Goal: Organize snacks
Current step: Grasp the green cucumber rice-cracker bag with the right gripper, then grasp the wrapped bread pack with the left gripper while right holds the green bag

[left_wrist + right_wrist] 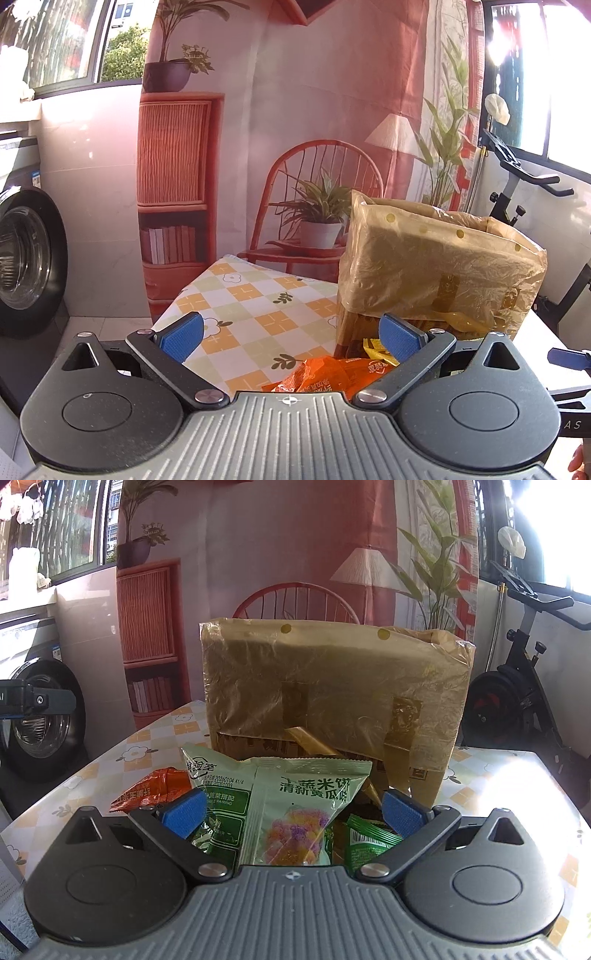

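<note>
Fingers spread wide on both tools, nothing between them: the right gripper [293,814] hovers open just above a heap of snack packets, and the left gripper [291,338] is equally open and empty a little off to the heap's left side. Directly between and just ahead of the right gripper's blue pads [184,810] lies a pale green rice-cracker packet [306,808], its Chinese print partly legible as "米饼" and "清新黄瓜味", with coloured crackers pictured below. Overlapped at its left is a second green packet [214,779] carrying a date stamp that seems to read "20260104" and the English words "PAIRING". Further left sits an orange packet [155,788], which also shows just ahead of the left gripper [325,376] beside a small yellow sachet [373,350]; a dark green sachet [369,840] lies under the right gripper's right finger. Beyond the heap stands a cardboard box lined with a yellowish plastic bag [332,686], its mouth open at the top, all on the checked, flower-printed surface [251,302]. Sorting appears barely begun, since the packets still lie loose outside the box. A sensible next move would be lowering the right gripper onto the rice-cracker packet, pinching an edge so the thin film does not slip, then lifting it over the box rim.
</note>
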A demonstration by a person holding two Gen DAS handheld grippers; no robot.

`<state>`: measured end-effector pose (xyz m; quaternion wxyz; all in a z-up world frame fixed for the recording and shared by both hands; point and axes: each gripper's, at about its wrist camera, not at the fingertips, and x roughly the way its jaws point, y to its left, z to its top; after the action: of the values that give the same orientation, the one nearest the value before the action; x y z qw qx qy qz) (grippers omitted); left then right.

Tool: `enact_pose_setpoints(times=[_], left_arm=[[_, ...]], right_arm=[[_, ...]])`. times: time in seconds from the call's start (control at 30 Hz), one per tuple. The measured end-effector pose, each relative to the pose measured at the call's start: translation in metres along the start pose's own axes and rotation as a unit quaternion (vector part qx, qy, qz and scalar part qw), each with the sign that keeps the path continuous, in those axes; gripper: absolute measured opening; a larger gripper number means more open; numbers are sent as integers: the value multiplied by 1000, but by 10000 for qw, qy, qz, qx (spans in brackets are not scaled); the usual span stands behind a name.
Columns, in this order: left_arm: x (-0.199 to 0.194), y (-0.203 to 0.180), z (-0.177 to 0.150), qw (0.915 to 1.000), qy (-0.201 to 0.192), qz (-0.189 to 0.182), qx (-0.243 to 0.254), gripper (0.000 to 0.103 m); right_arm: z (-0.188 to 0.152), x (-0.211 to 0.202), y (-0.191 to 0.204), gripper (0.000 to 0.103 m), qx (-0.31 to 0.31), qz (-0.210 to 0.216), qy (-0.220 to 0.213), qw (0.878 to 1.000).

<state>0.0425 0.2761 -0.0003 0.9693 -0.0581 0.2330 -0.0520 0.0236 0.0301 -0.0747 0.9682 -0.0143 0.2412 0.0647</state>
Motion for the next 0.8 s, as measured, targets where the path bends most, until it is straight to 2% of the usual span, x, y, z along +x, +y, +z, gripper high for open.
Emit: enact_pose_setpoints(times=[0.23,0.43,0.8], left_arm=[[9,0,-13,9999,54,68,58,101],[12,-5,-19,9996,-96,118,236,101],[28,0,-25,9997,212,24,136,97]], right_arm=[[-15,19,13,103,33,94,102,9999],[-17,32,6,101,257,124,254,9993],[-20,54,3,93,412,311,554,9971]])
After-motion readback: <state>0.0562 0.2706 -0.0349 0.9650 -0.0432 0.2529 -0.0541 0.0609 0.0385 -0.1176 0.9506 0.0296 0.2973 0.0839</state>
